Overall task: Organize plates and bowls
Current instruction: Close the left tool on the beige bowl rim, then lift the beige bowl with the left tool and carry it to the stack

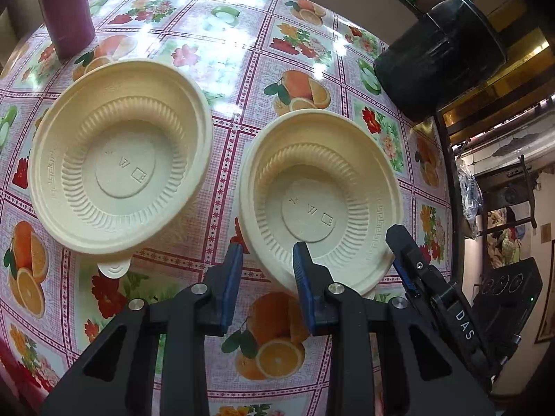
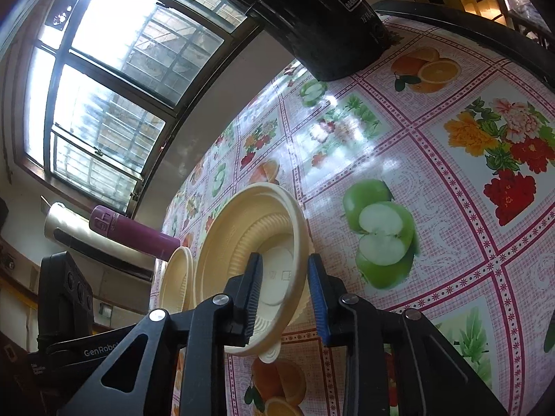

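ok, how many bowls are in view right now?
2. The left bowl sits on the tablecloth; the right bowl is beside it, not touching. More may be nested under the right one; can't tell.

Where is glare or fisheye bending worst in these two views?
Left wrist: window glare washes out the far tablecloth, and the table edge bows strongly. Right wrist: the window is blown out, its frame curves, and the near bowl stays readable.

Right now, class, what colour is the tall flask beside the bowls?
Purple flask, clearest in the right wrist view.
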